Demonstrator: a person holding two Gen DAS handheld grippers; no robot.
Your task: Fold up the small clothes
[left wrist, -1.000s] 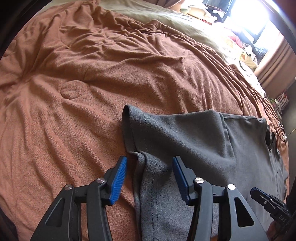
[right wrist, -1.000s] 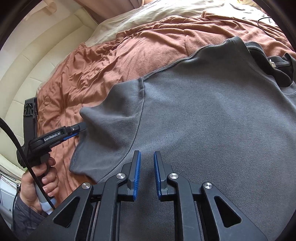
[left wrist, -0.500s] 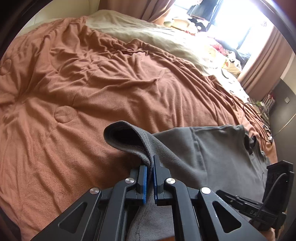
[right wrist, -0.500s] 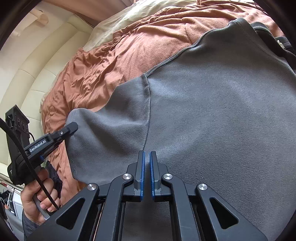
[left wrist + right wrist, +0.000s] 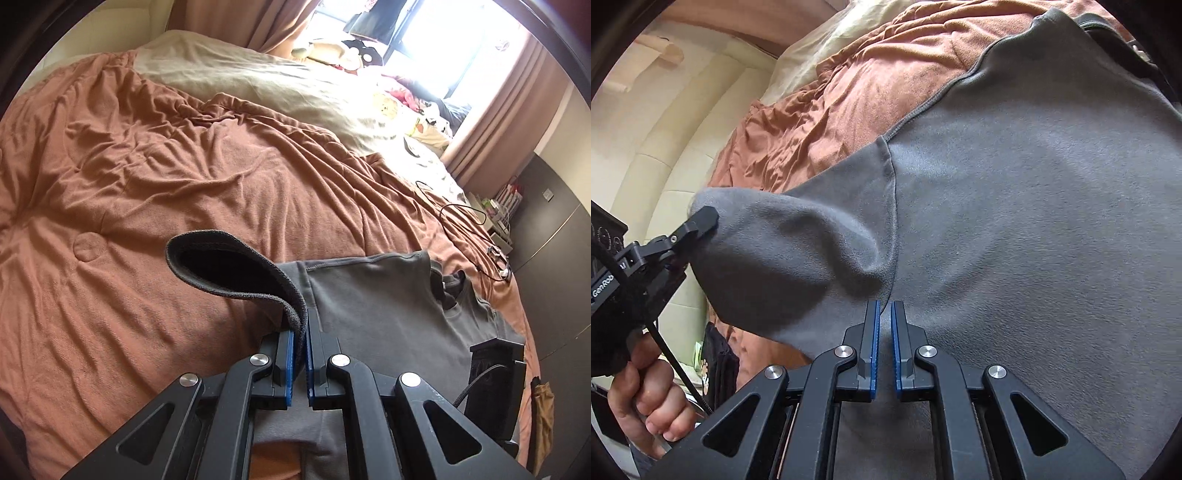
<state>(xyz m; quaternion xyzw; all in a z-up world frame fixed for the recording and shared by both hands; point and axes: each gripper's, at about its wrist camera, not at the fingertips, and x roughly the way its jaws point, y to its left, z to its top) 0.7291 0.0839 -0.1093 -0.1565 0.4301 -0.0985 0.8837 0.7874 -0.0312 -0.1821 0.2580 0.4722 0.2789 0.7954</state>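
One view only: person's hand (image 5: 646, 402).

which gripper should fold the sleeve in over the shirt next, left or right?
Left, probably. The left gripper is shut on the sleeve edge, already raised off the blanket. The right gripper is opening low on the shirt body by the sleeve seam; better as anchor.
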